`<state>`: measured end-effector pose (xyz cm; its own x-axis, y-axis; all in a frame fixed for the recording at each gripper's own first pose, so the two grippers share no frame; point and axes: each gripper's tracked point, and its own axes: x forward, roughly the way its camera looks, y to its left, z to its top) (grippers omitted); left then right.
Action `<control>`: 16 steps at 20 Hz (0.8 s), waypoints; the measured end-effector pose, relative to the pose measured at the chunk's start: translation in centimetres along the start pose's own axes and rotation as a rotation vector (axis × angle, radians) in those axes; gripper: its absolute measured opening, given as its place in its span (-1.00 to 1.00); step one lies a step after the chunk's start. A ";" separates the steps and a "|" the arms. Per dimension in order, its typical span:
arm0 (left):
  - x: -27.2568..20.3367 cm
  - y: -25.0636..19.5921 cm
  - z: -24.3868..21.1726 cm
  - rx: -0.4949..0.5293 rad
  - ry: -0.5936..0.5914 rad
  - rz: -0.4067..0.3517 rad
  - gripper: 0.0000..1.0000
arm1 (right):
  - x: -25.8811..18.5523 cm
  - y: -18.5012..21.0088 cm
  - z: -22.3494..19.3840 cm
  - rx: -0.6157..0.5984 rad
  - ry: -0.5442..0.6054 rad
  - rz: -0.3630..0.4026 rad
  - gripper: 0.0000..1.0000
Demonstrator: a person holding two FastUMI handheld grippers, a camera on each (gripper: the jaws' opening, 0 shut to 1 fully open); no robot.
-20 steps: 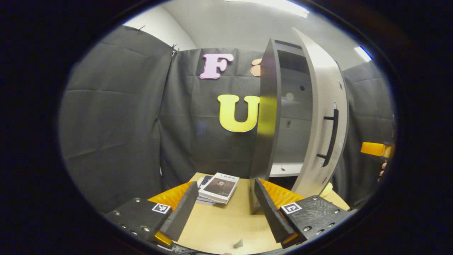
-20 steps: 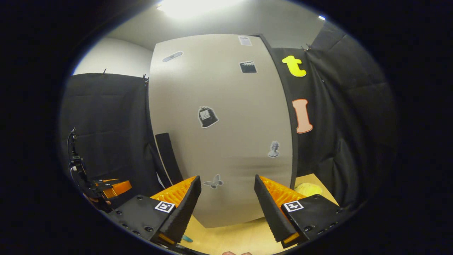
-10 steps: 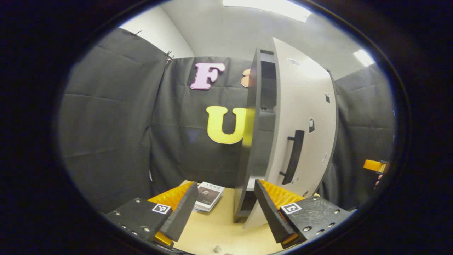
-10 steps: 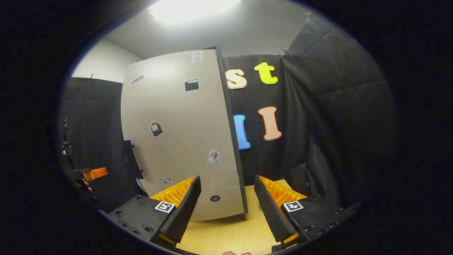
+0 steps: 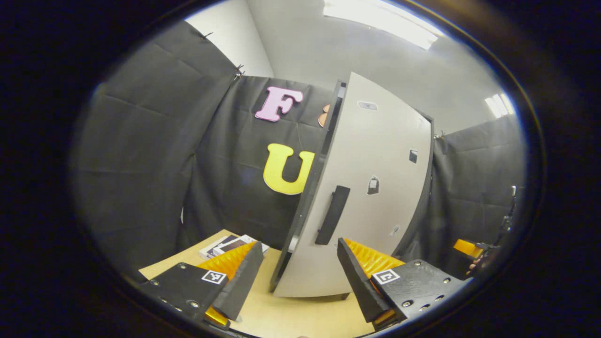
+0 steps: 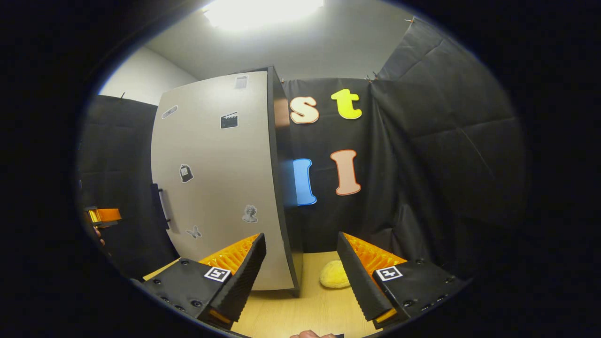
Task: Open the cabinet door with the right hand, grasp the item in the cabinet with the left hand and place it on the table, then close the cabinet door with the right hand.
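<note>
The cabinet (image 5: 315, 162) stands on the wooden table (image 5: 300, 319). Its grey door (image 5: 371, 206) with small stickers and a black bar handle (image 5: 332, 215) lies against the dark body, with at most a thin slit at the handle edge. In the right gripper view the door (image 6: 216, 178) and handle (image 6: 157, 206) sit to the left. A yellow lumpy item (image 6: 334, 274) lies on the table right of the cabinet. My left gripper (image 5: 298, 277) is open and holds nothing, in front of the door. My right gripper (image 6: 300, 272) is open and holds nothing, near the cabinet's right corner.
Books (image 5: 232, 244) lie on the table left of the cabinet. The other gripper with a hand (image 5: 472, 248) shows at the far right of the left gripper view. The left one (image 6: 101, 216) shows at the left edge of the right gripper view.
The door has swung from ajar to against the cabinet. The right gripper has drawn back from the door and turned right, so the yellow item now shows. The left gripper's view has tilted.
</note>
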<state>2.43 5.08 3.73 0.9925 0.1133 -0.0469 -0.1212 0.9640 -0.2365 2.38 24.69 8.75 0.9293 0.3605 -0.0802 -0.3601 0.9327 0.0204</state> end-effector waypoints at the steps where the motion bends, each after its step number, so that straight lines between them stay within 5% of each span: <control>1: -0.6 -0.1 0.1 0.034 -0.004 0.018 0.93 | 0.0 -0.1 -0.3 0.000 0.003 0.004 0.92; 11: -4.4 0.5 0.5 0.246 -0.052 0.122 0.92 | 1.3 2.9 -2.6 0.076 0.081 0.105 0.92; 16: -3.8 1.3 1.2 0.252 -0.068 0.120 0.92 | 2.3 3.9 -2.3 0.057 0.054 0.095 0.84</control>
<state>-1.44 6.17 4.74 0.9712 0.2381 0.0071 -0.2382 0.9711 0.0160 2.98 29.11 6.39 0.8848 0.4478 -0.1289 -0.4398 0.8939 0.0866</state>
